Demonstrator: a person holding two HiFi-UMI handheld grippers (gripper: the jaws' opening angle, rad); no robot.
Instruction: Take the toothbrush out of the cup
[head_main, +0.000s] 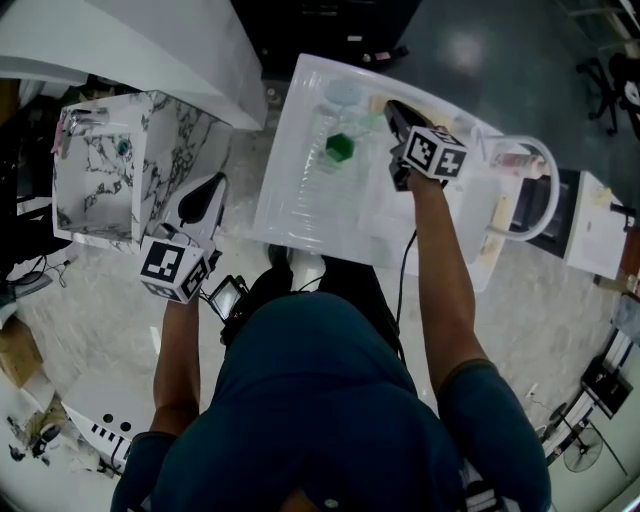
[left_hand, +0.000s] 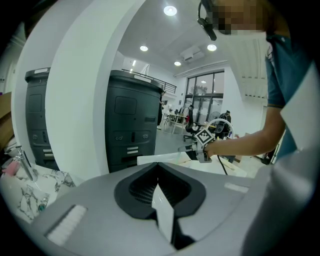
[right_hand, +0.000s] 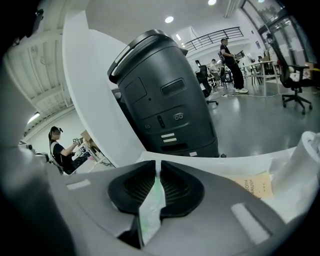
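On the white table (head_main: 290, 215) stands a clear tray with a clear cup (head_main: 343, 93) at its far end and a dark green object (head_main: 340, 148) just in front of it. My right gripper (head_main: 392, 108) reaches over the tray to the right of the cup. In the right gripper view its jaws (right_hand: 159, 167) stand nearly together, shut on a thin pale green-white strip, which I take for the toothbrush (right_hand: 150, 212). My left gripper (head_main: 210, 188) hangs off the table's left side, shut and holding nothing (left_hand: 157, 176). The cup itself is hidden in both gripper views.
A marble-patterned box (head_main: 100, 170) stands at the left. Beyond the table rise a dark grey machine (right_hand: 165, 100) and a white curved panel (right_hand: 95, 100). A yellowish label card (right_hand: 255, 185) lies on the table at the right. People stand far off in the room.
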